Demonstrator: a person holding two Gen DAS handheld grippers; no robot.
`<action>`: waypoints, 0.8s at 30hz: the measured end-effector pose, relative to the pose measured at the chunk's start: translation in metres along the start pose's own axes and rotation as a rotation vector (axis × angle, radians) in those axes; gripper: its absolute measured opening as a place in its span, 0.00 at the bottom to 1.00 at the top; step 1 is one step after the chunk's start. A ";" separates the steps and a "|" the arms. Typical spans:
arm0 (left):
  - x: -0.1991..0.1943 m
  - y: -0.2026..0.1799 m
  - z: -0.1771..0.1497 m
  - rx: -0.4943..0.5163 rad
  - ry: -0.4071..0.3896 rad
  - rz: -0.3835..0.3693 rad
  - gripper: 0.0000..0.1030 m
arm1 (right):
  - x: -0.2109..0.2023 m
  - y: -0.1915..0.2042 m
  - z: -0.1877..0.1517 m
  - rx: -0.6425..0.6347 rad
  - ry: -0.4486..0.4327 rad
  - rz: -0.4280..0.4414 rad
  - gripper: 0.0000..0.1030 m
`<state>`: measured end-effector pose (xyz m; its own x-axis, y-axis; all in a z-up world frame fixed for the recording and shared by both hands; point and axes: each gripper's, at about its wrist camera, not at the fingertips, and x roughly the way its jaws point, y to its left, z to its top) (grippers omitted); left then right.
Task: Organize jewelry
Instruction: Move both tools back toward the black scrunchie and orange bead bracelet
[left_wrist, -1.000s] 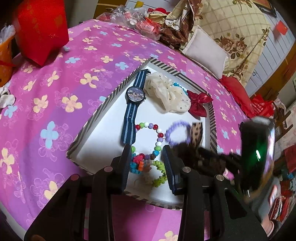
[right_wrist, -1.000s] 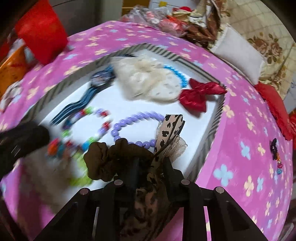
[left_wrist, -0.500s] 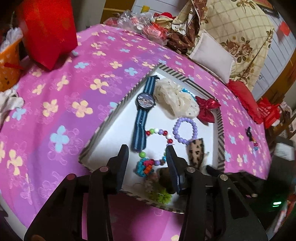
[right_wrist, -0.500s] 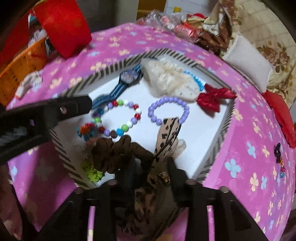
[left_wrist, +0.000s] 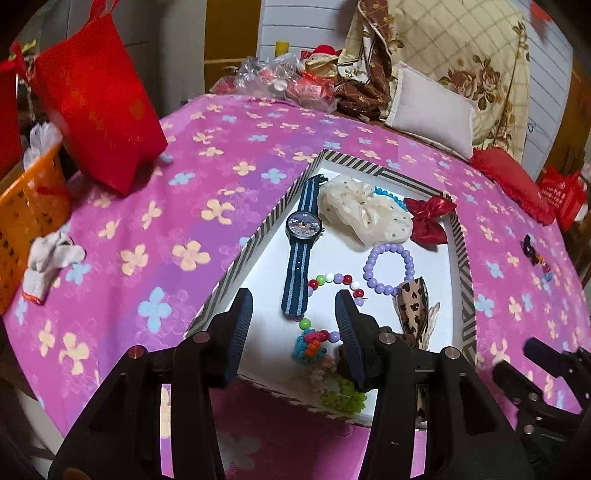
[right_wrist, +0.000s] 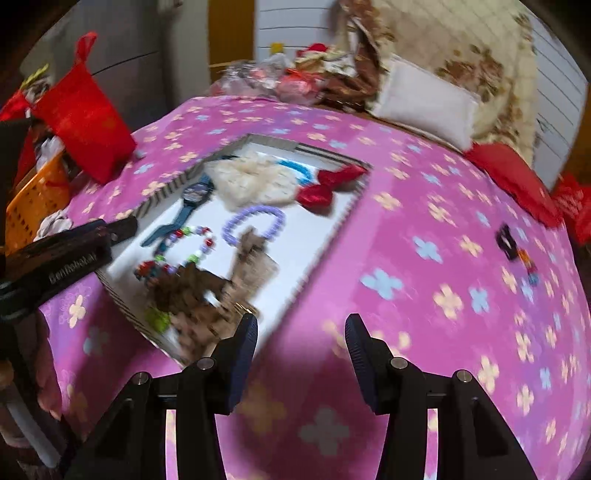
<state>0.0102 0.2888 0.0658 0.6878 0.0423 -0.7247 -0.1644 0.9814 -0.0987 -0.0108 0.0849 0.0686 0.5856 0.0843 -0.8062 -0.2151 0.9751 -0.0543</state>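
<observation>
Pink flowered cloth (left_wrist: 192, 206) fills our left view; mid-frame, the striped-rim white tray (left_wrist: 466, 266) holds the jewelry, and our left gripper (left_wrist: 293, 314) is opening, empty, above it.

Right view: our right gripper (right_wrist: 301, 334), spread and empty, faces bare cloth at lower centre. We judge one placement done; next we must fetch the small dark clip (right_wrist: 508, 240) at right.

Left wrist camera: looks steeply down along its fingers, close over near edge of striped-rim tray (left_wrist: 466, 266). Right wrist camera: same tilt, over pink flowered cloth (right_wrist: 424, 206) right of tray, blurred. Both share tray, cloth, red bag (left_wrist: 99, 110).
</observation>
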 end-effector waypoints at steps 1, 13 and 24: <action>-0.001 -0.003 -0.001 0.010 -0.004 0.004 0.44 | -0.001 -0.005 -0.003 0.012 0.005 -0.007 0.46; -0.017 -0.047 -0.020 0.094 -0.003 -0.004 0.45 | -0.034 -0.073 -0.049 0.150 0.013 -0.077 0.46; -0.082 -0.099 -0.066 0.165 0.050 -0.102 0.50 | -0.070 -0.124 -0.082 0.270 -0.018 -0.131 0.46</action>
<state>-0.0765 0.1763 0.0895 0.6579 -0.0640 -0.7503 0.0249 0.9977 -0.0633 -0.0895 -0.0593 0.0835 0.6090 -0.0445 -0.7919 0.0774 0.9970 0.0035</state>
